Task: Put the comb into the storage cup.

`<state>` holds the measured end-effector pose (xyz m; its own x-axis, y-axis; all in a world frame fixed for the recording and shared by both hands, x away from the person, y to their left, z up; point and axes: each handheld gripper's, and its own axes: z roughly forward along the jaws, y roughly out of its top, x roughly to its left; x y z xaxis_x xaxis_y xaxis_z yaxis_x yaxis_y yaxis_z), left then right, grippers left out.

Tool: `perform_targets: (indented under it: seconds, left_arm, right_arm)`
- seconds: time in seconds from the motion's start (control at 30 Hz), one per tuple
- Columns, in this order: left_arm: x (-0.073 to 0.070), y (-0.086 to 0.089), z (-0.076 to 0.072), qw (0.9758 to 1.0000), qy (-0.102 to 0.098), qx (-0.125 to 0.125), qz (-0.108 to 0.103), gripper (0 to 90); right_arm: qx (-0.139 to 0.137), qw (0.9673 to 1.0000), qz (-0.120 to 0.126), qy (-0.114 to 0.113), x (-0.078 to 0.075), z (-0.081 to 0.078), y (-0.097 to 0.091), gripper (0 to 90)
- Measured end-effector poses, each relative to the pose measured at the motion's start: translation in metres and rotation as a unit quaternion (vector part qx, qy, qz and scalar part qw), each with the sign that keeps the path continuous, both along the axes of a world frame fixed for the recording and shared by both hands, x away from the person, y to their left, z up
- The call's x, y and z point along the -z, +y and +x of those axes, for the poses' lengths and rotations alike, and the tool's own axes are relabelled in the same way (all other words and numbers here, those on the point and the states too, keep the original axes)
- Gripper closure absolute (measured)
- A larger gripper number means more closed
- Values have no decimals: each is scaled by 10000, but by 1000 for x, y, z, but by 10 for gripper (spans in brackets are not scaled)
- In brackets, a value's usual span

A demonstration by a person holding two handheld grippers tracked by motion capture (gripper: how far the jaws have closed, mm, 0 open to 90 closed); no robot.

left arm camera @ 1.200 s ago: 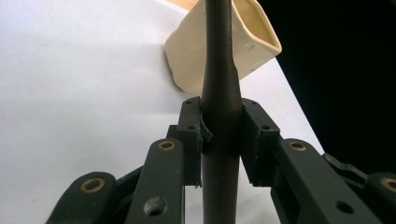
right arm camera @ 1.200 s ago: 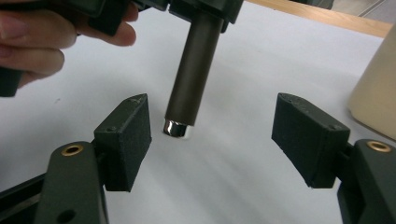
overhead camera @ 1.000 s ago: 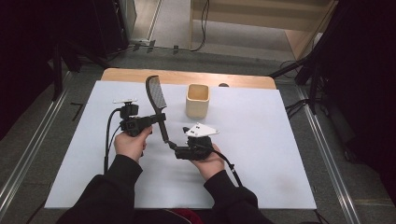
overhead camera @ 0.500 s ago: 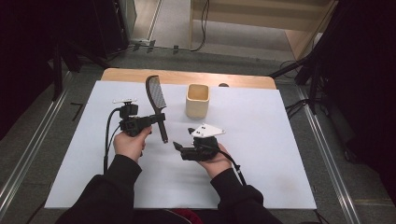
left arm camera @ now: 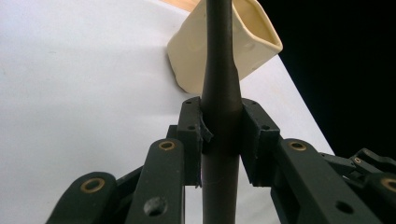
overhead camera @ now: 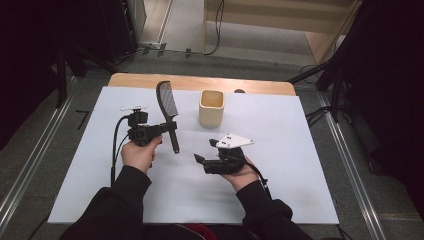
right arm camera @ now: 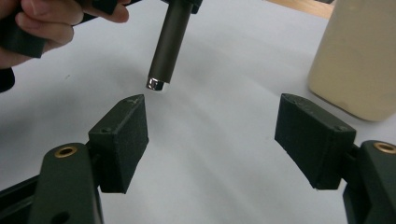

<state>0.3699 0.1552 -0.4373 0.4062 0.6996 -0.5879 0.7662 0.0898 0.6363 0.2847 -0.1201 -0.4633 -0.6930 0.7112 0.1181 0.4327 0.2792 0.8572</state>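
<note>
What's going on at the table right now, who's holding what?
The left gripper is clamped on the handle of a dark slotted spatula, holding it off the white table cover with the blade pointing away from the person. The right gripper is open and empty, its jaws spread wide just short of the handle's free end. A cream square cup stands upright beyond them, untouched.

Bright white table (overhead camera: 300, 165), dark surroundings, soft shadows
</note>
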Motion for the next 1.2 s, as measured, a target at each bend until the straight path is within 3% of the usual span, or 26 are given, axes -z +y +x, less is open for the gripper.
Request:
perform_targets:
  seconds: [0.47, 1.2]
  left_arm:
    - [0, 1, 0, 10000, -53, 19, 15, 726]
    - [0, 0, 0, 9999, -118, 121, 24, 726]
  right_arm:
    - [26, 9998, -188, 10, 3, -9, -28, 239]
    - [177, 9997, -145, 100, 6, -20, -69, 239]
